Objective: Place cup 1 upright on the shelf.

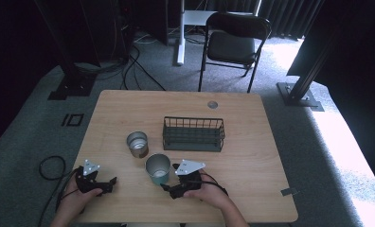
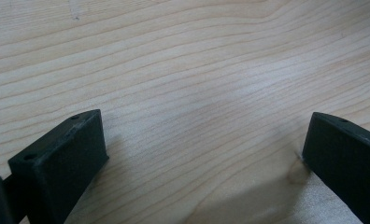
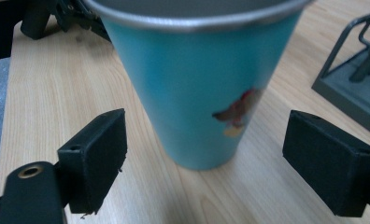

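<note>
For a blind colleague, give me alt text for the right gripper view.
A teal metal cup with a silver rim stands upright on the light wooden table, between the right gripper's open black jaws. A dark wire basket sits at right.

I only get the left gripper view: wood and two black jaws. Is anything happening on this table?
Observer: Yes. The right gripper stands open around a teal cup, not touching it.
Operator: Any other things?
Observer: A second cup, metal, stands behind the teal one.
Operator: Anything else?
Observer: A dark wire basket sits right of that metal cup.
</note>
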Demonstrator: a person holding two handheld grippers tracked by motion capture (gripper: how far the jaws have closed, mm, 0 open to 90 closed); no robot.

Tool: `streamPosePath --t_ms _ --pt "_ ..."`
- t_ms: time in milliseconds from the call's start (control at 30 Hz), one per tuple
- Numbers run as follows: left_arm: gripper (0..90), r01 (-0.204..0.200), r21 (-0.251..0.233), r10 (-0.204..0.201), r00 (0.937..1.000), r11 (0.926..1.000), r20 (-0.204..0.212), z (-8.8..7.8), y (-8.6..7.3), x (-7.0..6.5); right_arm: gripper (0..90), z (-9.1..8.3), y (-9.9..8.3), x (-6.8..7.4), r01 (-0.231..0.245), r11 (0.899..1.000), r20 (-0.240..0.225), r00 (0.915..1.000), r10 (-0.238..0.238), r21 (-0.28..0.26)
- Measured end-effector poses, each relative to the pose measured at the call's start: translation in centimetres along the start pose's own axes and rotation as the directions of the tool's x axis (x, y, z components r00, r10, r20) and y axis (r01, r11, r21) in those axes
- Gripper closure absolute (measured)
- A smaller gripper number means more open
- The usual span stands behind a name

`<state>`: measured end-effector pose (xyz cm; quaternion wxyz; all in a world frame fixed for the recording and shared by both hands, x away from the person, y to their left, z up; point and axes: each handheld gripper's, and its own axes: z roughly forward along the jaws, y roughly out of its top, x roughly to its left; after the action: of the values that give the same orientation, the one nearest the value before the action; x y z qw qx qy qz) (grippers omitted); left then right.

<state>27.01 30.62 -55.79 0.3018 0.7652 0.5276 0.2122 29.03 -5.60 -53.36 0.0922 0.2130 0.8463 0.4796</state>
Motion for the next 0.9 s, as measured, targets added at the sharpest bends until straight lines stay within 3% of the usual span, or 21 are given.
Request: streamPosePath --t_ms 467,733,900 --pt "0.3 0.000 0.000 0.000 1.0000 1.0000 0.000 0.0 0.0 0.0 13.1 1.4 1.0 0.2 -0.012 0.999 -0.032 0.9994 0.011 -0.040" --pt "0.3 0.000 0.000 0.000 1.0000 1.0000 0.000 0.0 0.0 0.0 13.0 1.9 1.5 0.2 -0.020 0.997 -0.021 0.9996 0.019 -0.068" --pt "0.3 0.000 0.000 0.000 1.0000 1.0000 0.000 0.0 0.0 0.0 12.9 2.0 1.7 0.2 0.003 0.996 -0.017 0.9998 -0.005 -0.095"
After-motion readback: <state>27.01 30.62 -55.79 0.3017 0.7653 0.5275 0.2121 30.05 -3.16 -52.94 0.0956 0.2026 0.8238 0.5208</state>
